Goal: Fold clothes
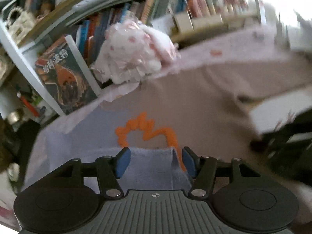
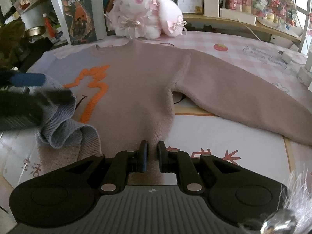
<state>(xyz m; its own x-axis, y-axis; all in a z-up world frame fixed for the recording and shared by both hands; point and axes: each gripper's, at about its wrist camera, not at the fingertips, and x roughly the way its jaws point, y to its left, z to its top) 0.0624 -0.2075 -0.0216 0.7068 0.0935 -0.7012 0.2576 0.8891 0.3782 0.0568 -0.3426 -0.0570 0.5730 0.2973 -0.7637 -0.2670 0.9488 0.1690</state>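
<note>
While right claw [image 2: 151,156] pinches the sweater [image 2: 136,74] hem as anchor, left claw [image 1: 154,160] (spread) hovers over the folded blue sleeve [image 2: 58,120].

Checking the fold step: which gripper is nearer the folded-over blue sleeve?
Left. The left gripper sits right over the blue sleeve, jaws apart. The right gripper is further along the sweater's bottom hem, closed on the tan knit.
</note>
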